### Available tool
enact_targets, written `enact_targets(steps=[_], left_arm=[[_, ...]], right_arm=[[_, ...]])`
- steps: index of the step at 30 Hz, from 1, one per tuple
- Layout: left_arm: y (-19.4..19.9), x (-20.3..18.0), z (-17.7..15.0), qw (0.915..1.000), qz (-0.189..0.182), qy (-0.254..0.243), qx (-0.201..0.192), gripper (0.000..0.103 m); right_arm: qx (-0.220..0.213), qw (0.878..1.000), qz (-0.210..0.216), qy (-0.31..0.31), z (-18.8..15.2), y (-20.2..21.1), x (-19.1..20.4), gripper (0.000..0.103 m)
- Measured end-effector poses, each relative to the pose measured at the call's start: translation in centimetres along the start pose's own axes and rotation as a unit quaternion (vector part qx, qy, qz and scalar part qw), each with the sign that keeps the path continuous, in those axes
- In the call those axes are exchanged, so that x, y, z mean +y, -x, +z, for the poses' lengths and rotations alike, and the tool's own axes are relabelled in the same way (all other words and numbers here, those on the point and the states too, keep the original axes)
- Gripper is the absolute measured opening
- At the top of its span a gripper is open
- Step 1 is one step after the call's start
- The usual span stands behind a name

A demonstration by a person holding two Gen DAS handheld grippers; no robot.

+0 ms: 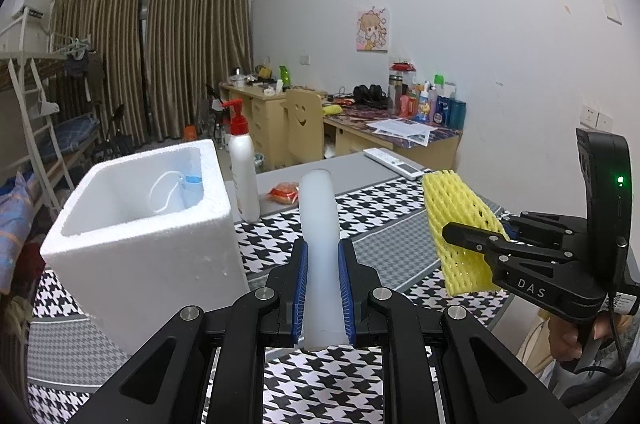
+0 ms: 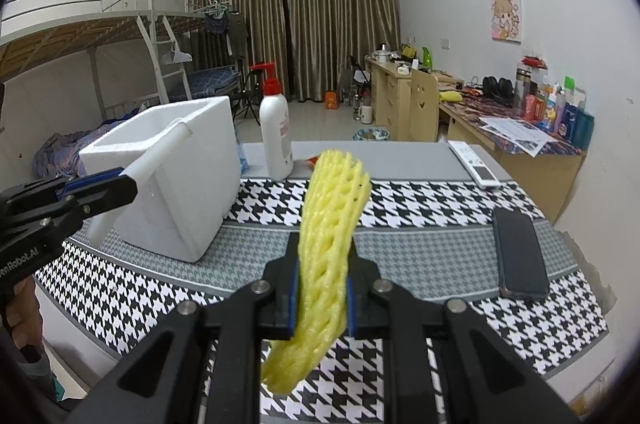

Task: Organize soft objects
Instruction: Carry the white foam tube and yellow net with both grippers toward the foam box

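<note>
My left gripper (image 1: 323, 250) is shut on a white foam tube (image 1: 319, 220) that sticks out ahead, just right of the open white foam box (image 1: 136, 224). The same tube (image 2: 158, 154) hangs by the box (image 2: 180, 180) in the right wrist view, held by the left gripper (image 2: 124, 188). My right gripper (image 2: 324, 244) is shut on a yellow foam net sleeve (image 2: 332, 220), which stands up between the pads above the table. From the left wrist camera that yellow sleeve (image 1: 456, 224) and the right gripper (image 1: 452, 232) float to the right of the tube.
A white pump bottle with red cap (image 2: 276, 128) stands behind the box. A small orange packet (image 1: 285, 193) lies beside it. A white remote (image 2: 474, 164) and a black phone (image 2: 520, 256) lie right on the houndstooth cloth (image 2: 420, 200). A person's hand (image 1: 568, 336) grips the right handle.
</note>
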State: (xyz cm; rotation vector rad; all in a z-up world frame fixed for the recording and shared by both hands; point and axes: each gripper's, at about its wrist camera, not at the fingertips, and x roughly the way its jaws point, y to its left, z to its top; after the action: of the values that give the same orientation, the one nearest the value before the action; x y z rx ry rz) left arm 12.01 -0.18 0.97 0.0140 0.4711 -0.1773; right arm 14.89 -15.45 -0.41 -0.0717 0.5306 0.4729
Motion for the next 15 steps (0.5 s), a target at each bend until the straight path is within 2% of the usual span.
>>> enact_targets(steps=[15], left_arm=[[-0.2,1.8,2.1,0.9996,0.023,-0.004,-0.018,0.016]], right_arm=[[-0.028,0.999,0.014,0.014,2.6,-0.5,1.2,0.021]])
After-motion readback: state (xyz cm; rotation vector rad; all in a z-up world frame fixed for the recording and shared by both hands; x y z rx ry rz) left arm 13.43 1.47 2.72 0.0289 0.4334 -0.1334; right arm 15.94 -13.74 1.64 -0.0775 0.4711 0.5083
